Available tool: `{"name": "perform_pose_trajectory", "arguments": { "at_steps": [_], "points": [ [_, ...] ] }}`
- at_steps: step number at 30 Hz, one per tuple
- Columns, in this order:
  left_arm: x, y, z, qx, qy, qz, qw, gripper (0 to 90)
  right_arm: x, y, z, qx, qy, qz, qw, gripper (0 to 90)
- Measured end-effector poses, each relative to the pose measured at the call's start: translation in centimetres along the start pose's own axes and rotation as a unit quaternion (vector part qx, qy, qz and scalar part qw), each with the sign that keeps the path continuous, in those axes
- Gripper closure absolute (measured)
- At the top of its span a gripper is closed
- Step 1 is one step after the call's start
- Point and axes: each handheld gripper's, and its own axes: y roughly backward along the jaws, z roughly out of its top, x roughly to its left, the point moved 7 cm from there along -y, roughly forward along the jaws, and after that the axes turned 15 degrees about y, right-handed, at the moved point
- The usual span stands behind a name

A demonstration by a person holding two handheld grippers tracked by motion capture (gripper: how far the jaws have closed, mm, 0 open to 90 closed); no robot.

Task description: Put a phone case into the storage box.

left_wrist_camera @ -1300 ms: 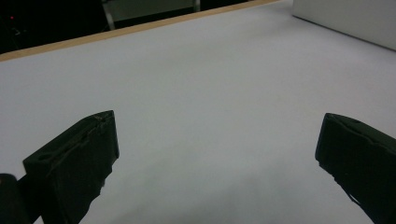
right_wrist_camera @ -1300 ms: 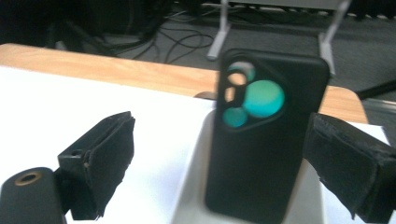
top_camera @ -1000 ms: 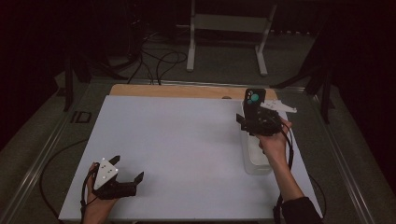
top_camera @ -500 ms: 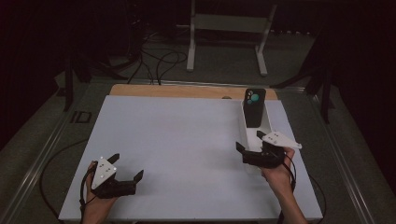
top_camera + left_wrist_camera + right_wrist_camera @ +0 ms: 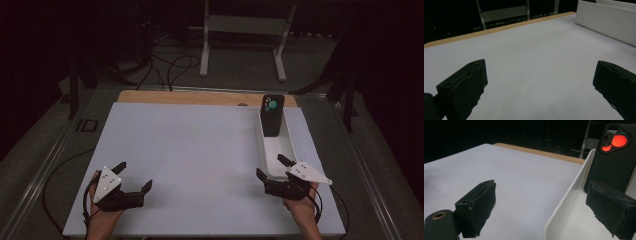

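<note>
A black phone (image 5: 272, 115) stands upright against the far end of a long white tray (image 5: 276, 150) at the table's right; its back with the camera lenses faces me. My right gripper (image 5: 271, 166) rests open at the tray's near end, one jaw over the tray and one over the table. In the right gripper view, the open right gripper (image 5: 544, 205) straddles the tray's rim (image 5: 567, 195), with the phone (image 5: 614, 162) well beyond it. My left gripper (image 5: 134, 176) lies open on the white table surface at the near left, nothing between its jaws (image 5: 540, 82).
The white table board (image 5: 200, 150) has a wooden strip (image 5: 200, 97) along its far edge. The tray's side wall (image 5: 606, 22) shows far off in the left gripper view. Beyond the table, cables (image 5: 170, 65) and a white stand (image 5: 245, 30) are on the dark floor.
My right gripper let go of the phone at the tray's far end and pulled back to the tray's near end. The phone stays standing. The left gripper has not moved.
</note>
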Motion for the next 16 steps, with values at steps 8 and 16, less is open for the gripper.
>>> {"name": "perform_pose_trajectory", "arguments": {
  "at_steps": [8, 16],
  "points": [
    [0.0, 0.1, 0.5, -0.006, 0.000, -0.001, 1.0000, 0.0, 0.5, 0.9, -0.5, -0.017, 0.005, -0.004, 0.9998, 9.2],
    [0.0, -0.1, 0.7, -0.006, -0.001, 0.000, 1.0000, 0.0, 0.6, 1.3, -1.2, -0.019, -0.004, -0.006, 0.9998, 9.1]
  ]
}}
